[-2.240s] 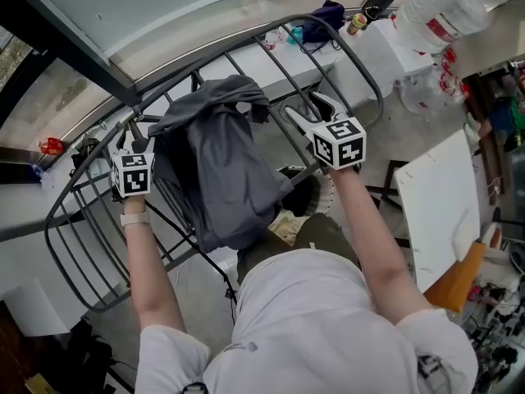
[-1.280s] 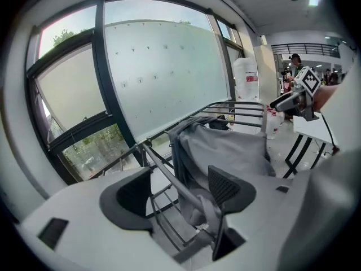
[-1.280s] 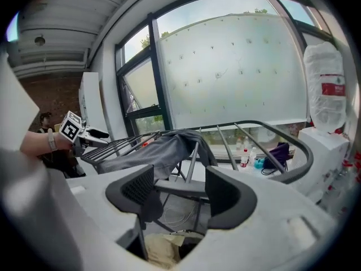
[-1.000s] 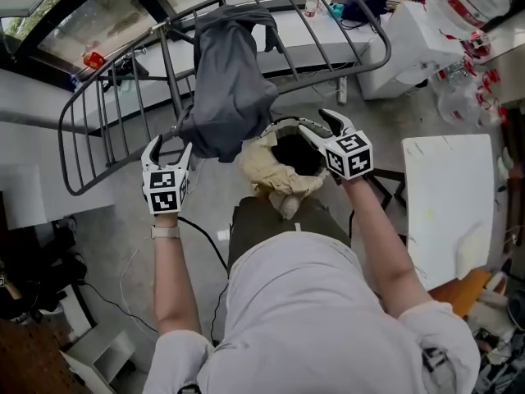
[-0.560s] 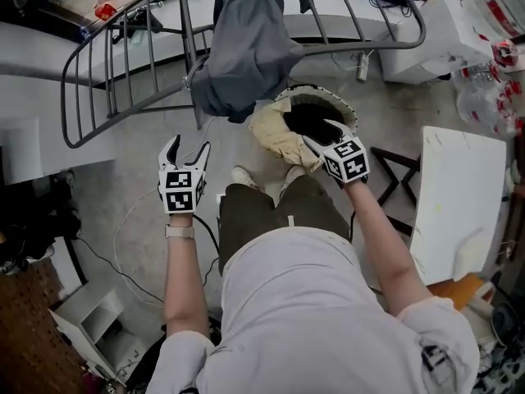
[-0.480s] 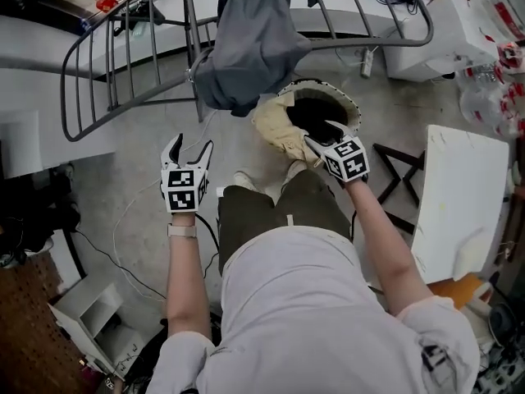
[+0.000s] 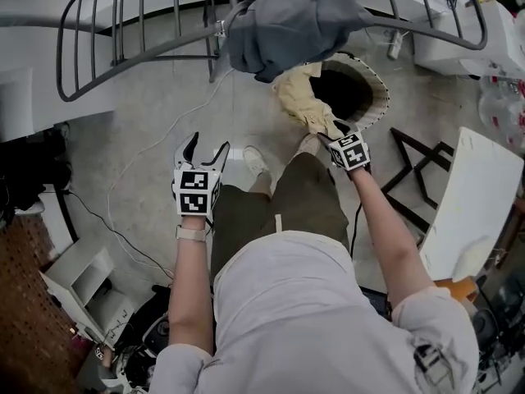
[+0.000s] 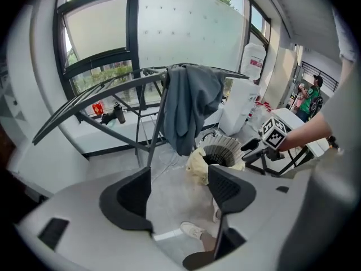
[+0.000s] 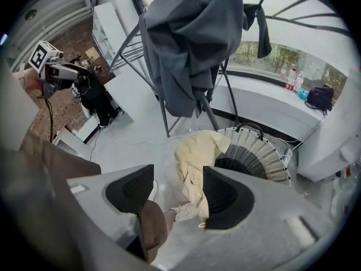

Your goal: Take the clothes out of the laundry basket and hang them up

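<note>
A grey garment [image 7: 295,15] hangs over the dark metal drying rack [image 7: 123,48]. Below it stands the round laundry basket [image 7: 373,105], with a pale yellow garment [image 7: 302,97] draped over its rim onto the floor. My right gripper [image 7: 330,130] is open just above the lower end of that yellow garment, holding nothing. In the right gripper view the yellow garment [image 9: 194,157] lies beyond the jaws, beside the basket [image 9: 256,148]. My left gripper [image 7: 207,146] is open and empty over the floor, left of my legs. The left gripper view shows the grey garment [image 8: 189,106] and the basket [image 8: 223,148].
A white board [image 7: 472,203] leans at the right, next to a black folding stand [image 7: 410,167]. Cables [image 7: 123,220] run across the grey floor. White shelving [image 7: 82,286] stands at the lower left. My shoe [image 7: 254,161] is beside the basket.
Both grippers have come down from the rack, leaving the grey garment hanging there. The right gripper has moved to the yellow garment at the basket, and the left has dropped toward my legs.
</note>
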The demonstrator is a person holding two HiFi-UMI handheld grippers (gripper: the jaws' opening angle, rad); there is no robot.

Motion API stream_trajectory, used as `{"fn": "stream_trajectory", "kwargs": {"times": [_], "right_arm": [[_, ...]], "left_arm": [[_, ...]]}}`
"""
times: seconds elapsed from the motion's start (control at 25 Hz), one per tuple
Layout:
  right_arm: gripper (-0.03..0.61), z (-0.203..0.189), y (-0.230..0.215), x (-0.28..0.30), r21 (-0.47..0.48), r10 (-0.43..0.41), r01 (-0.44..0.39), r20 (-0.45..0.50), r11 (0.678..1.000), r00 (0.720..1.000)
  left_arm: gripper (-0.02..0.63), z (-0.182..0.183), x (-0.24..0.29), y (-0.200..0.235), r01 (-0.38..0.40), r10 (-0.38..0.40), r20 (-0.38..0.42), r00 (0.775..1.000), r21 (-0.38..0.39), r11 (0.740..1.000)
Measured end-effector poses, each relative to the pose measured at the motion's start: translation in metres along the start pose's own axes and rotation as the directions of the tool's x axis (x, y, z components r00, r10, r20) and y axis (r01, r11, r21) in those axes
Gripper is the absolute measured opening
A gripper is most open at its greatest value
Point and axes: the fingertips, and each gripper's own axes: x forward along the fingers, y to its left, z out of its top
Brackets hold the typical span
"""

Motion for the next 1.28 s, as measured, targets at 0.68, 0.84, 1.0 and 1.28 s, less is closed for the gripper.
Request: {"fn": "stream_trajectory", "kwargs": {"times": [0.68, 0.84, 1.0, 1.28], "right_arm": [[0.27, -0.102, -0.02, 0.156, -0.093, -0.02, -0.012, -0.337, 0.996, 0.941], [0.27, -0.139, -0.041, 0.159, -0.148, -0.148, 0.082, -0.518, 0.986, 0.843], [0.248, -0.143, -0.048, 0.167, -0.183, -0.185, 0.102, -0.526, 0.978, 0.83], [0.04, -0.114, -0.026, 0.17, -0.049, -0.069, 0.055, -0.356, 0.997, 0.932]], "left_arm": [[0.304, -0.118, 0.012, 0.004, -0.026, 0.001, -0.152, 0.988, -0.165, 0.986], [0.304, -0.145, 0.01, -0.004, -0.025, -0.012, -0.19, 0.982, -0.192, 0.981], [0.304, -0.165, 0.009, -0.008, -0.021, -0.026, -0.214, 0.976, -0.215, 0.976], [0.304, -0.171, 0.004, 0.002, -0.008, -0.041, -0.193, 0.98, -0.247, 0.969]]}}
